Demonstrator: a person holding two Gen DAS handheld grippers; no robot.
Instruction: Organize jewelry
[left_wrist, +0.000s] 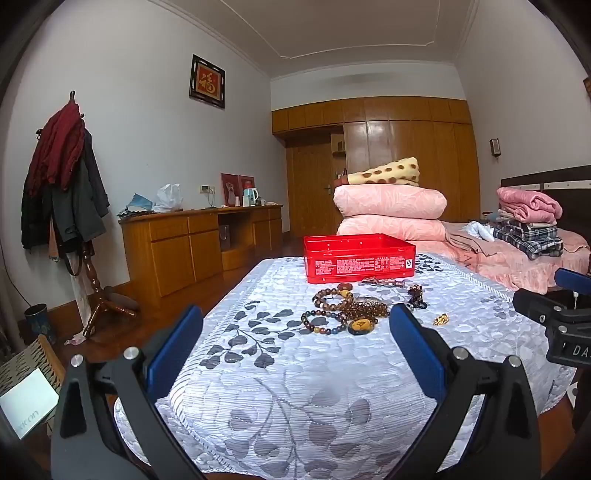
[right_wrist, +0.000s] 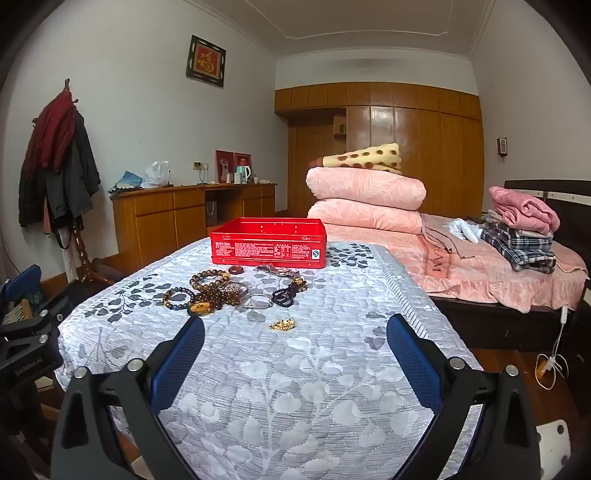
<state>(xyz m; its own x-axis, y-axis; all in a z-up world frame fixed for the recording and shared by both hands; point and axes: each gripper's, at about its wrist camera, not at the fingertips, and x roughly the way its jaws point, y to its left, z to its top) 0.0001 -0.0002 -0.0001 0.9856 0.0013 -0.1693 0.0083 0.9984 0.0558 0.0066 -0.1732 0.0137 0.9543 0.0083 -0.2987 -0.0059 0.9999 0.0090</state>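
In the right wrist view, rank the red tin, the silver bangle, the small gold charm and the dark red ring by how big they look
1. red tin
2. silver bangle
3. and 4. gold charm and dark red ring look alike; the charm lies nearer the camera, so I won't rank them.

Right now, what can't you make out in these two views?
- Inside of the open red metal tin: both views look low, near wall hides its floor.
- Tangled brown bead bracelets: overlapping, count unclear in both views.
- Small gold trinket: too small to identify.
- Right tongs: cut off by left view's edge.
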